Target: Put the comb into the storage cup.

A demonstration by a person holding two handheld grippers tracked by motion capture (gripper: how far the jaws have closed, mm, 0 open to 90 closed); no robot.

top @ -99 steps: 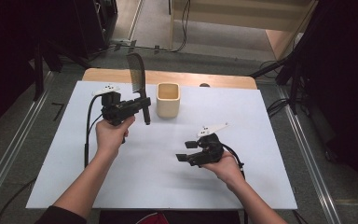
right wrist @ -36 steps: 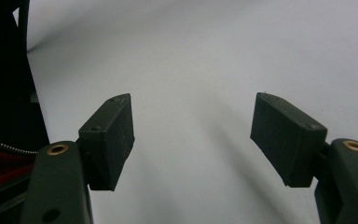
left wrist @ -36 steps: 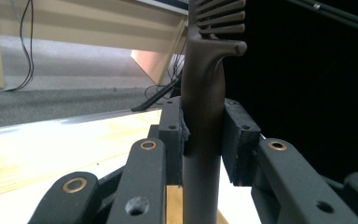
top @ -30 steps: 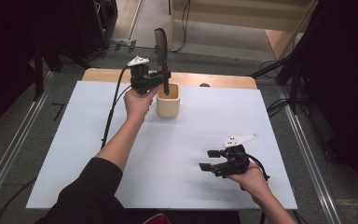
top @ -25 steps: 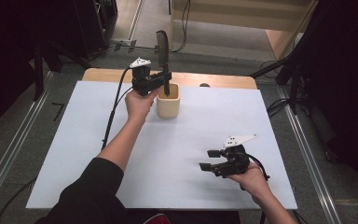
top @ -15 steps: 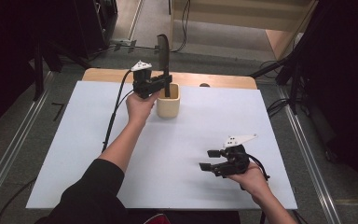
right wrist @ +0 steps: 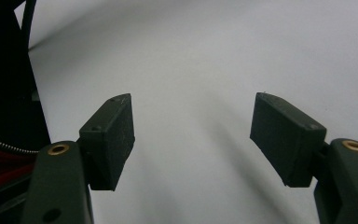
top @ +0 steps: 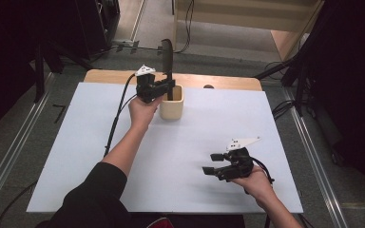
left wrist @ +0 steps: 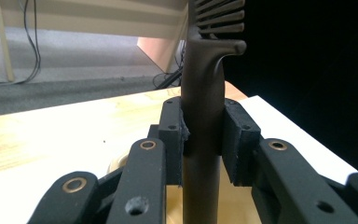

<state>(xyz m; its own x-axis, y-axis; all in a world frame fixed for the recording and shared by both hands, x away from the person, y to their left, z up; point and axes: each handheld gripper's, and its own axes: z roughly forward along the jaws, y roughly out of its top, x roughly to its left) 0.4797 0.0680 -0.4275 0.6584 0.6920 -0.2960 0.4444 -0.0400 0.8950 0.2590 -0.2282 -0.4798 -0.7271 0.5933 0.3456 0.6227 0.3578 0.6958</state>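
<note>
While held upright, black slotted spatula (left wrist: 204,116), over cup (top: 172,107)

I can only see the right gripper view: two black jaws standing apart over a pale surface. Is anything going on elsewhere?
Observer: Yes. The left gripper is shut on the handle of a dark slotted spatula, holding it upright.
Operator: Upright over what?
Observer: A cream holder near the far edge of the white table; the handle's lower end goes down into it.
Operator: And my gripper, where is it?
Observer: The right gripper sits low over the near right part of the table, jaws open, with nothing between them.
</note>
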